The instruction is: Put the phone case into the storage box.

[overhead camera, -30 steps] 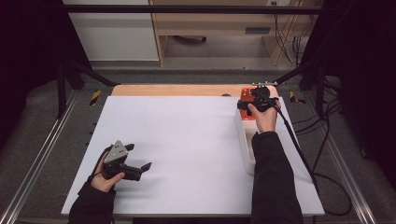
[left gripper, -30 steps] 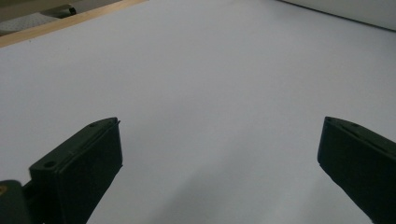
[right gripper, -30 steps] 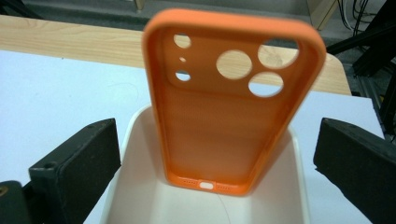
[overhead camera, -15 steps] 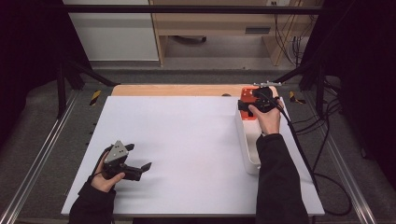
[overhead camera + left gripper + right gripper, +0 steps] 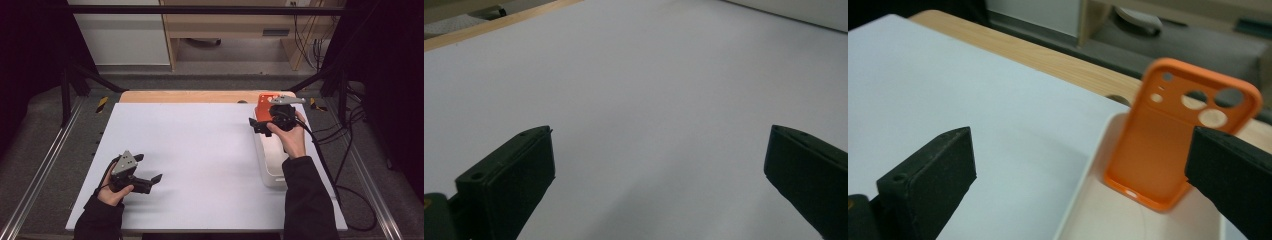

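An orange phone case (image 5: 1178, 145) stands on end, leaning back, at the far end of a white tray (image 5: 1083, 200). Its camera cut-outs are at the top. My right gripper (image 5: 1080, 137) is open and faces it from close by, and its right jaw covers the case's lower right edge. From above, the right gripper (image 5: 256, 126) hovers over the tray (image 5: 272, 172) with the case (image 5: 263, 105) just beyond it. My left gripper (image 5: 148, 168) rests open near the front left of the white table. Bare table surface (image 5: 649, 75) lies between the left gripper's (image 5: 659, 132) jaws.
A wooden strip (image 5: 200, 96) runs along the table's far edge. Metal rails (image 5: 45, 165) flank the table, and cables (image 5: 345, 165) trail off at the right. A cabinet and shelving stand beyond the far edge.
My right gripper has drifted slightly nearer along the tray. The left gripper has not moved.
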